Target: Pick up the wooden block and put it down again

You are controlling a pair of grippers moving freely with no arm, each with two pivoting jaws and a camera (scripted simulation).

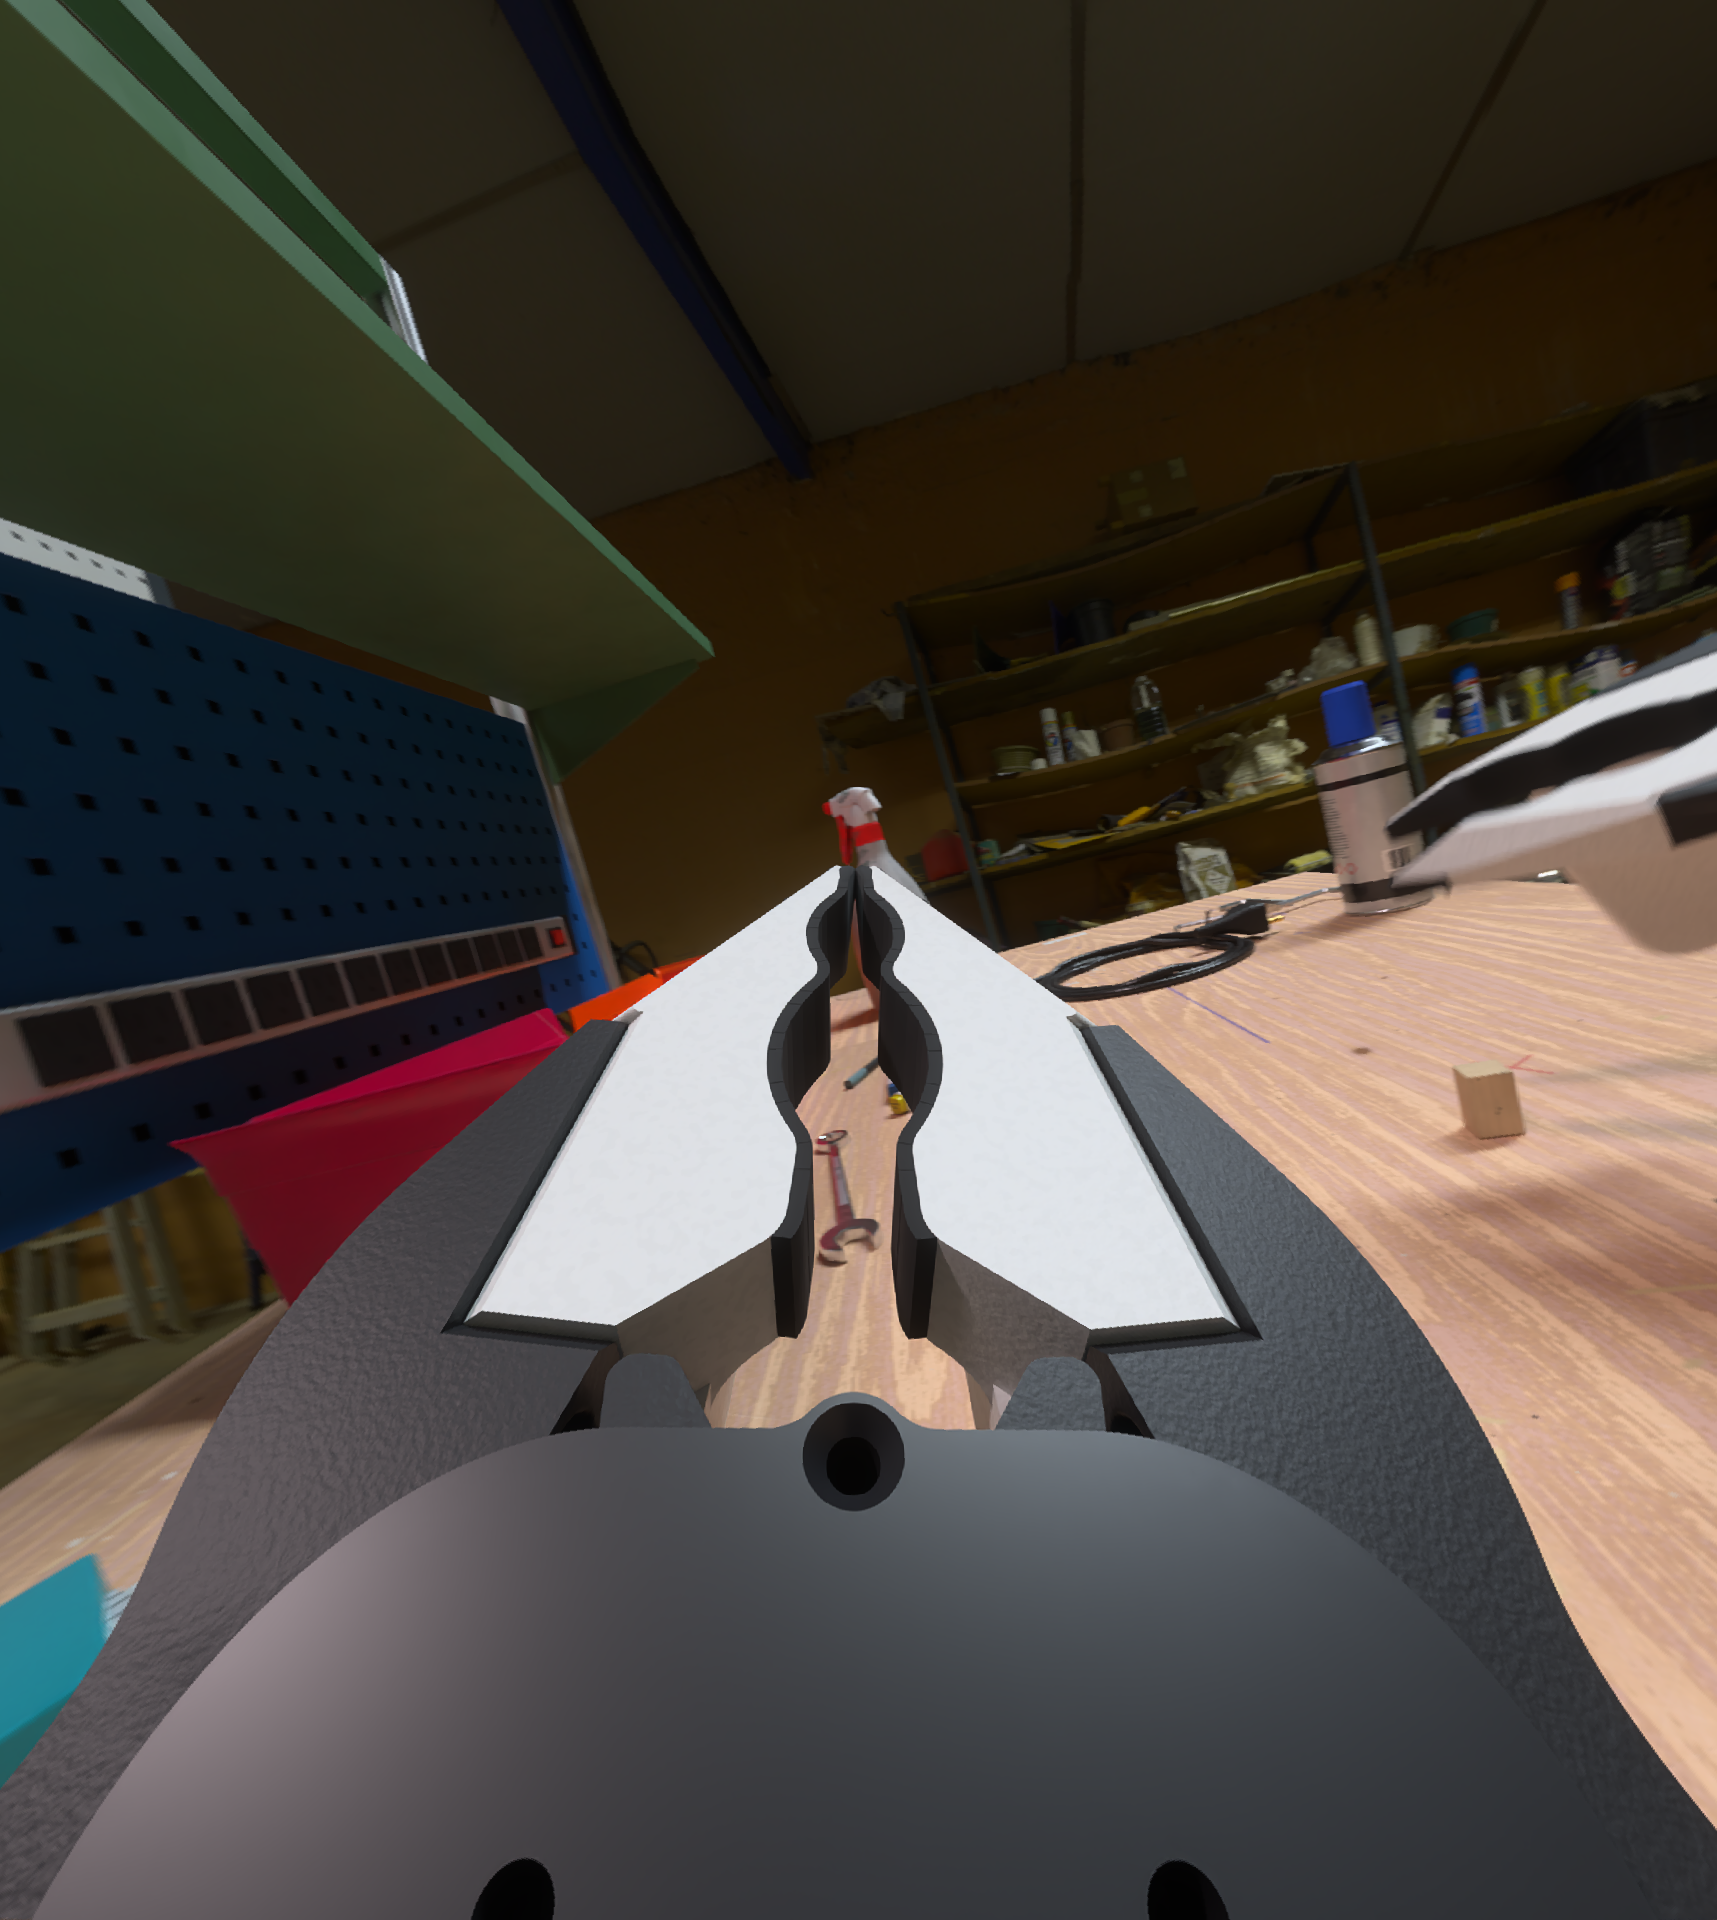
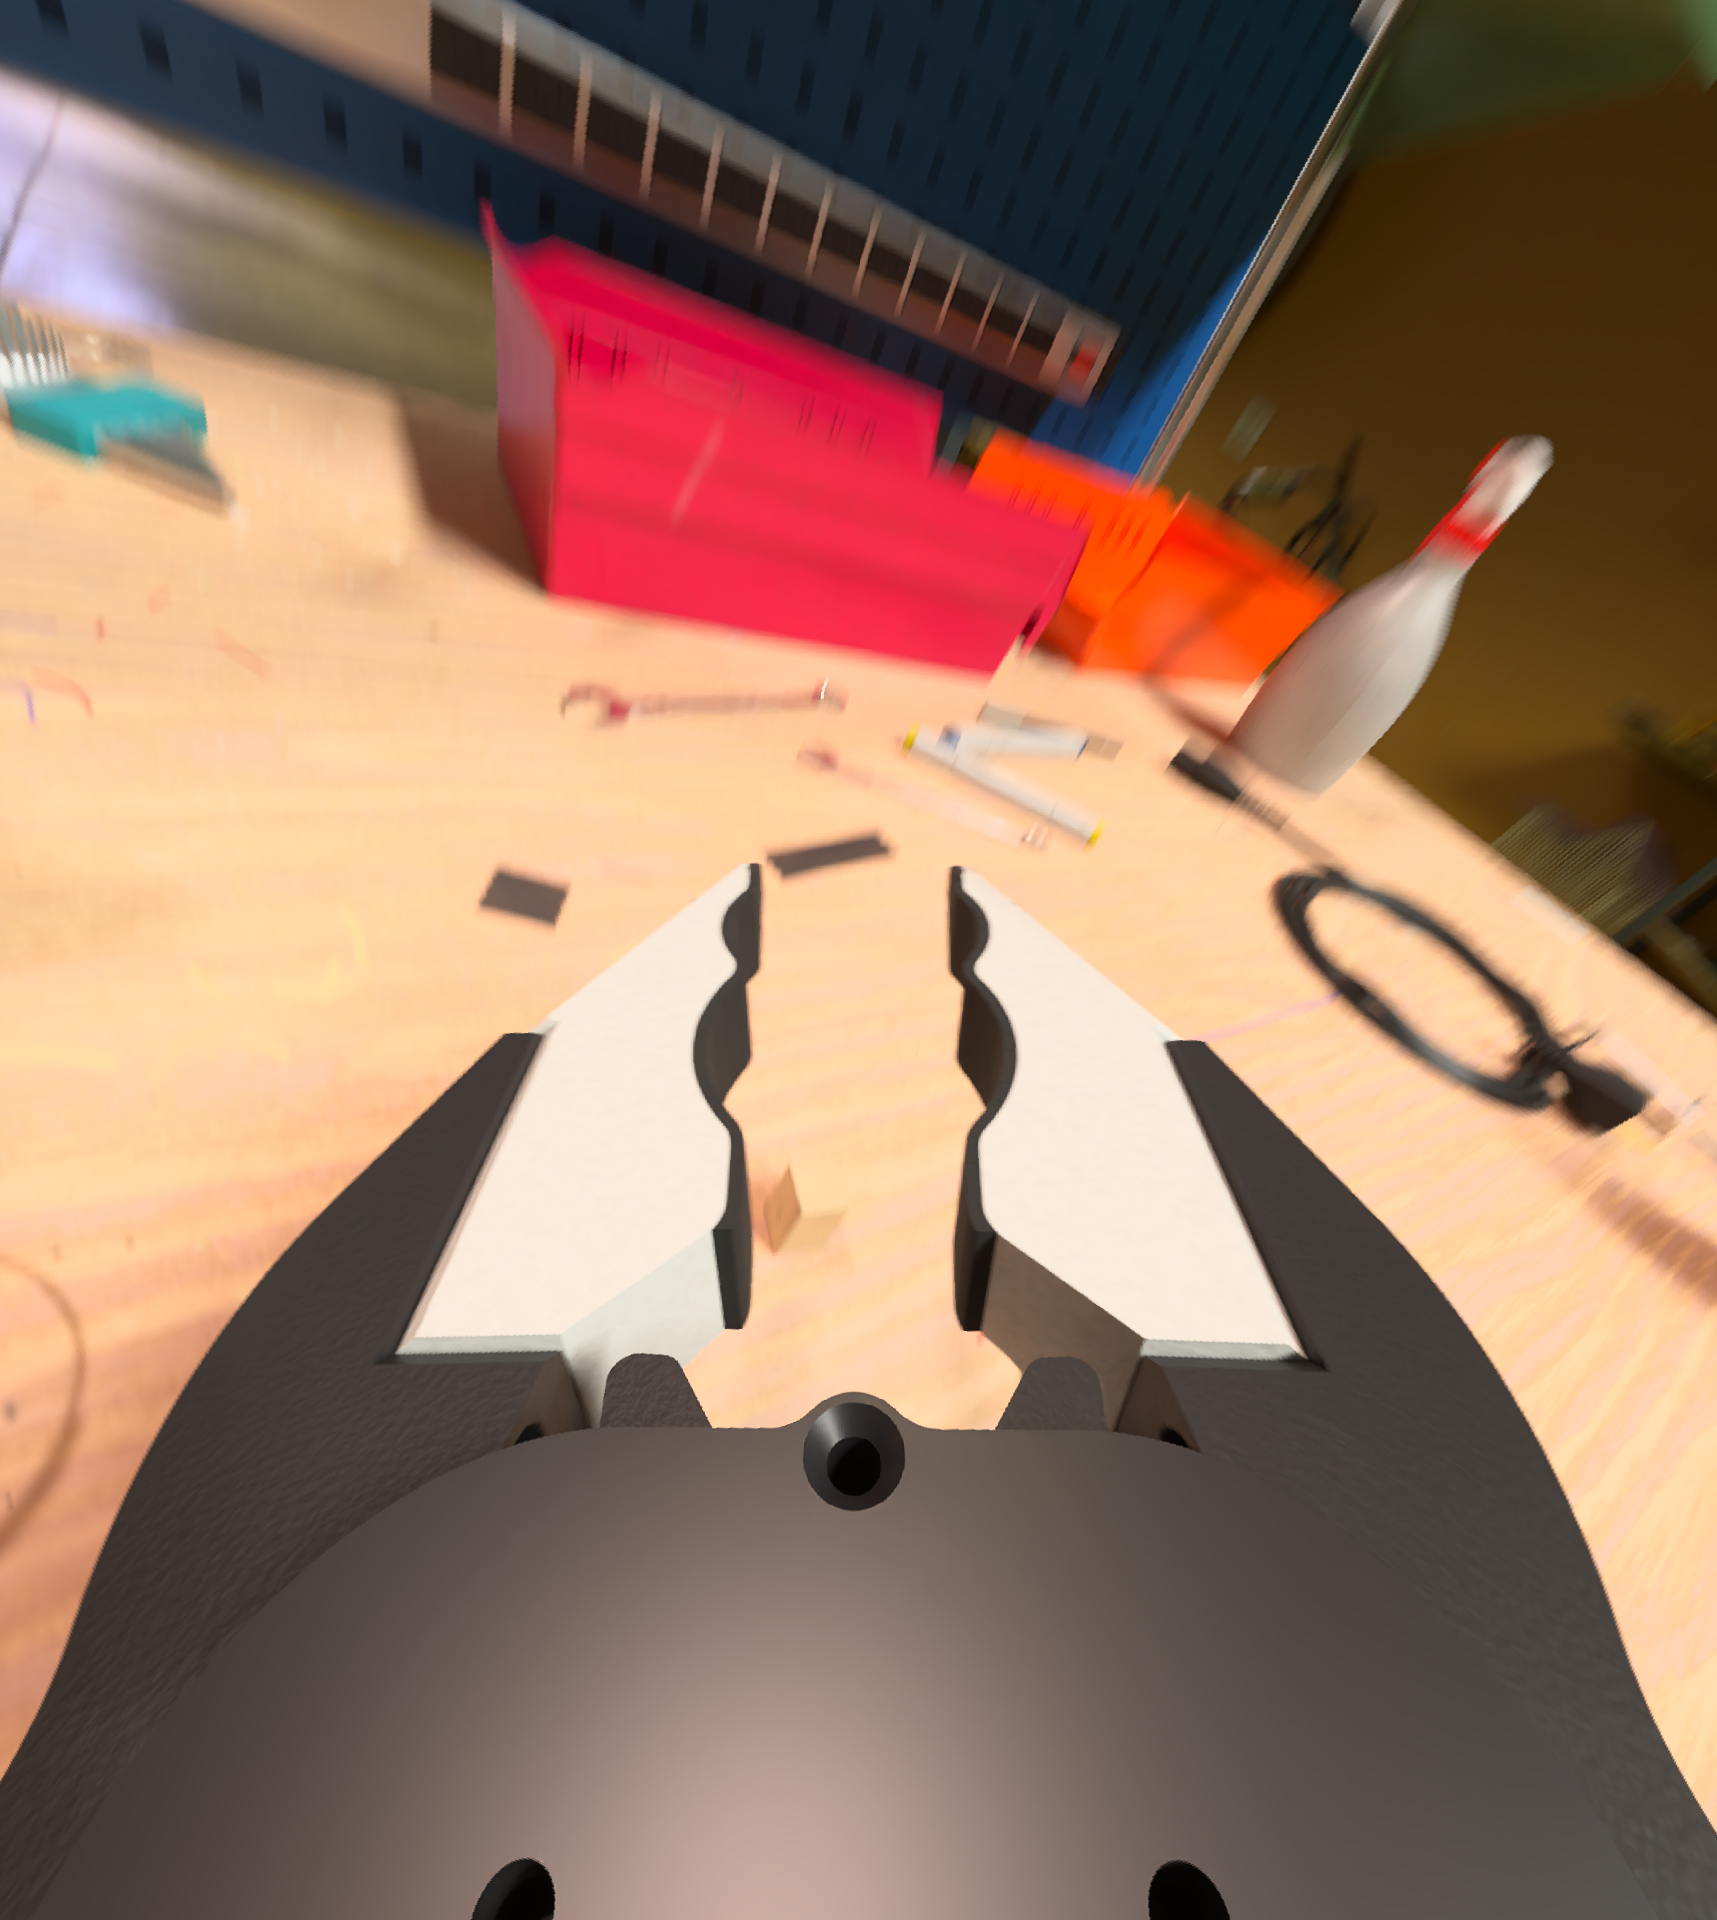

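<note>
The wooden block (image 1: 1489, 1101) is a small pale cube standing on the wooden workbench (image 1: 1456, 1351), to the right of my left gripper (image 1: 854, 878), which is shut and empty. My right gripper (image 1: 1405, 842) hovers above and beyond the block in the left wrist view. In the right wrist view my right gripper (image 2: 854, 878) is open and empty, and the block (image 2: 781, 1205) lies on the bench below, seen between the fingers next to the left one. That view is blurred.
A red wrench (image 1: 838, 1195), markers (image 2: 1010, 758), a coiled black cable (image 1: 1145, 961), a blue-capped spray can (image 1: 1358, 800) and a spray bottle (image 2: 1373, 644) lie on the bench. Red (image 2: 760, 478) and orange bins (image 2: 1176, 582) stand by the blue pegboard (image 1: 158, 769). A teal-handled tool (image 2: 106, 416) lies left.
</note>
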